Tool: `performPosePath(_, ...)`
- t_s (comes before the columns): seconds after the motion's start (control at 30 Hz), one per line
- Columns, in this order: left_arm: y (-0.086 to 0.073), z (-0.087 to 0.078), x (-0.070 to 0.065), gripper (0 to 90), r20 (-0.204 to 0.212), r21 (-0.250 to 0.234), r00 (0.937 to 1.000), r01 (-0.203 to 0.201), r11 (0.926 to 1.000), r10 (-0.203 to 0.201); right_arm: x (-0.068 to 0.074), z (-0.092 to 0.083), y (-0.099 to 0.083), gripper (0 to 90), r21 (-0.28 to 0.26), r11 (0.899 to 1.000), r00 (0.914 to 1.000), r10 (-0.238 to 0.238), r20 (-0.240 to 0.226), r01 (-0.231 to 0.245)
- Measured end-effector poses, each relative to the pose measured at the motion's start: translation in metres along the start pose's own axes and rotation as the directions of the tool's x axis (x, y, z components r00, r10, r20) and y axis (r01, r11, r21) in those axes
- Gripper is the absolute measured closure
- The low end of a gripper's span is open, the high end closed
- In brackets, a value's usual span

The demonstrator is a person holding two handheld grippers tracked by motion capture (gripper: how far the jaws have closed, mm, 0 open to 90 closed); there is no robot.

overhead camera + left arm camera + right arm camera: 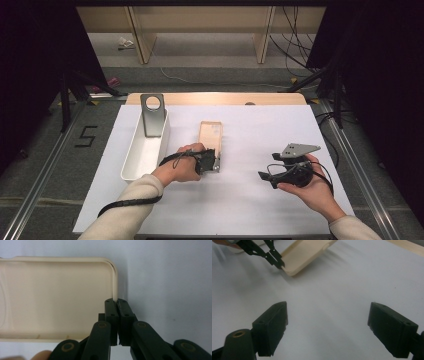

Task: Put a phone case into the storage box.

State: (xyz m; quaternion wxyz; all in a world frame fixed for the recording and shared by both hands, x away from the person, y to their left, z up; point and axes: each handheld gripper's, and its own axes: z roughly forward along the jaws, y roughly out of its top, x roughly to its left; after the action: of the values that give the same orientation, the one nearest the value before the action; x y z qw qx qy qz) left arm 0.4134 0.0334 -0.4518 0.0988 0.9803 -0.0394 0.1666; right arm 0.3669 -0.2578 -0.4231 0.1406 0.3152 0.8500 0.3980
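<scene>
On the white table (240,200) the left claw (117,302) pinches the beige tray's (50,297) rim; the right claw (328,327) gapes empty.

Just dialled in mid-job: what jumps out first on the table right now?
The left tongs are shut on the rim of the cream phone case at mid-table. The right tongs hang open above the bare white table, holding nothing. At the left stands a long white tray with a grey metal bracket upright at its far end.
</scene>
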Motion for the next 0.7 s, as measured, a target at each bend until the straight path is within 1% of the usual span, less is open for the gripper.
performPosePath(0.03,0.000,-0.003,-0.002,87.6,-0.013,-0.006,0.9998,-0.013,0.9999,0.013,0.000,0.000,0.000,17.3,0.000,1.000,1.0000,0.002,0.001,-0.002)
performPosePath(0.07,0.000,-0.005,-0.004,87.6,-0.020,-0.015,0.9997,-0.016,0.9998,0.015,0.000,0.000,0.000,17.2,0.001,1.000,1.0000,0.005,0.003,-0.005)
performPosePath(0.1,0.000,-0.008,-0.008,87.6,-0.017,-0.020,0.9999,-0.004,0.9998,0.004,0.000,0.000,0.000,17.3,0.002,1.000,1.0000,0.007,0.004,-0.007)
performPosePath(0.13,-0.001,-0.011,-0.010,87.6,-0.028,-0.030,0.9996,-0.011,0.9995,0.010,-0.001,0.000,0.000,17.3,0.001,1.000,1.0000,0.006,0.005,-0.006)
performPosePath(0.17,-0.001,-0.012,-0.013,87.7,-0.025,-0.036,0.9997,-0.002,0.9993,0.002,-0.001,0.000,0.000,17.3,0.001,1.000,1.0000,0.007,0.005,-0.007)
performPosePath(0.2,-0.002,-0.015,-0.015,87.7,-0.036,-0.046,0.9993,-0.011,0.9989,0.010,-0.001,0.000,0.000,17.2,0.002,1.000,1.0000,0.008,0.005,-0.008)
performPosePath(0.3,-0.005,-0.021,-0.023,87.7,-0.052,-0.081,0.9986,-0.006,0.9967,0.002,0.000,0.001,0.000,17.3,0.003,1.000,0.9999,0.011,0.007,-0.011)
performPosePath(0.37,-0.007,-0.025,-0.028,87.7,-0.055,-0.092,0.9985,0.000,0.9958,-0.005,0.000,0.001,0.000,17.3,0.003,1.000,0.9999,0.012,0.009,-0.012)
performPosePath(0.4,-0.008,-0.026,-0.032,87.6,-0.052,-0.100,0.9985,0.014,0.9949,-0.019,0.000,0.002,0.001,17.3,0.005,1.000,0.9999,0.014,0.008,-0.014)
performPosePath(0.43,-0.008,-0.028,-0.033,87.7,-0.060,-0.104,0.9982,0.002,0.9946,-0.008,0.000,0.002,0.001,17.3,0.006,1.000,0.9998,0.016,0.009,-0.016)
performPosePath(0.5,-0.010,-0.031,-0.038,87.7,-0.064,-0.115,0.9979,0.007,0.9934,-0.014,0.000,0.003,0.001,17.3,0.005,1.000,0.9998,0.016,0.010,-0.016)
performPosePath(0.53,-0.011,-0.031,-0.040,87.6,-0.058,-0.116,0.9981,0.014,0.9932,-0.021,0.000,0.003,0.001,17.3,0.004,1.000,0.9998,0.017,0.011,-0.017)
performPosePath(0.57,-0.011,-0.032,-0.042,87.7,-0.062,-0.120,0.9980,0.008,0.9928,-0.015,0.000,0.003,0.001,17.3,0.003,1.000,0.9998,0.015,0.010,-0.016)
performPosePath(0.7,-0.012,-0.035,-0.052,87.7,-0.066,-0.142,0.9976,0.012,0.9897,-0.022,0.001,0.005,0.003,17.3,0.001,1.000,0.9997,0.023,0.009,-0.023)
